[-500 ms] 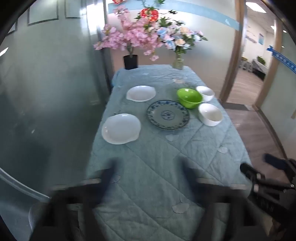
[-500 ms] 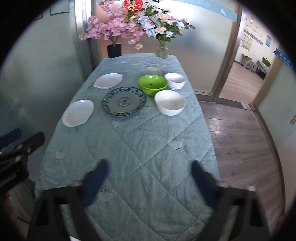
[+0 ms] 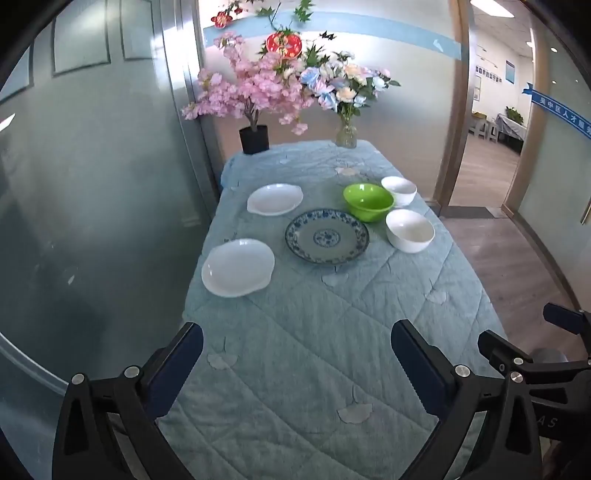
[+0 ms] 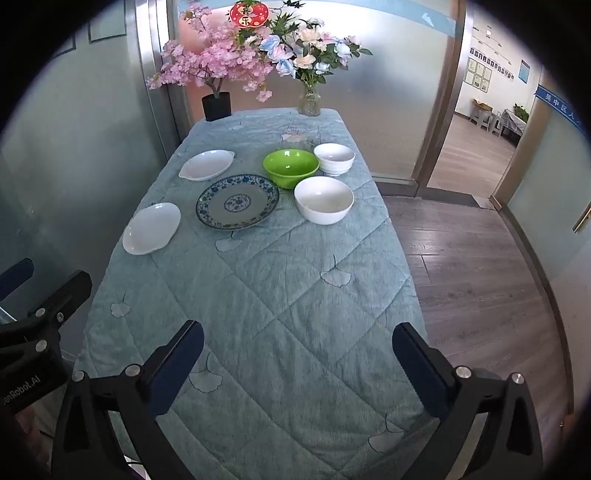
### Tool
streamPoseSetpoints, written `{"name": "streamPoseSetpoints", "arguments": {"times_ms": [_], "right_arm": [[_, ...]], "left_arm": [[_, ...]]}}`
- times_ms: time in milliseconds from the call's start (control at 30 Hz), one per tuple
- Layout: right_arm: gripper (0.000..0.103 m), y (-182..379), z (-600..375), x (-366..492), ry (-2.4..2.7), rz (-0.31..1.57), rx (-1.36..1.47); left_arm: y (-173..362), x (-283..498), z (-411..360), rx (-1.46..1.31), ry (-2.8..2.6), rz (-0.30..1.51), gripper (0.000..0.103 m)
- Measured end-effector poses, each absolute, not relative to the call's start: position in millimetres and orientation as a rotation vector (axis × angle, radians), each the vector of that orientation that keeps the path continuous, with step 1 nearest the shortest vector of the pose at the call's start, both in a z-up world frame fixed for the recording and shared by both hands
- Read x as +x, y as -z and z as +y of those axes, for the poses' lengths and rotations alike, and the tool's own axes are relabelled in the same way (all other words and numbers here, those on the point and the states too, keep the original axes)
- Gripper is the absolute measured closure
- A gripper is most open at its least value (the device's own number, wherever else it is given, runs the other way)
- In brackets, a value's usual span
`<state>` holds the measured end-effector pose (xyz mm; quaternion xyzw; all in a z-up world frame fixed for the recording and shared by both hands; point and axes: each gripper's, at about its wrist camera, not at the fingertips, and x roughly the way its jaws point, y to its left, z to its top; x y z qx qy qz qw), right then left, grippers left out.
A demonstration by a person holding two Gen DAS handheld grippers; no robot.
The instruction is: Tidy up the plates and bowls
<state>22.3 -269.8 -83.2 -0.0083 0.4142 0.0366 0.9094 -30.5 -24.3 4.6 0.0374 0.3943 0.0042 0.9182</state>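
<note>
Crockery lay at 12 o'clock, well apart from both empty, wide-open grippers: left gripper (image 3: pixel 297 354) nearer the white plate (image 3: pixel 238 266), right gripper (image 4: pixel 298 356) nearer the white bowl (image 4: pixel 324 199).

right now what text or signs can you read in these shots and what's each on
"enRobot.AI", cut off at the frame edge: left hand-held gripper, on its body.
"A S", partial: right hand-held gripper, on its body.
Chinese characters, only partly legible: blue wall band.
Gold characters, too blurred to read: red ornament in the flowers.
Wall notices: too small to read.
</note>
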Motion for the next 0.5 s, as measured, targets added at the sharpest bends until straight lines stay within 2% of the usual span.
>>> {"name": "streamPoseSetpoints", "arguments": {"times_ms": [500], "right_arm": [[0.001, 97.9, -251.1, 25.4, -0.105, 0.901, -0.051]], "left_arm": [[15.6, -29.4, 2.7, 0.013, -0.049, 0.880, 0.000]]}}
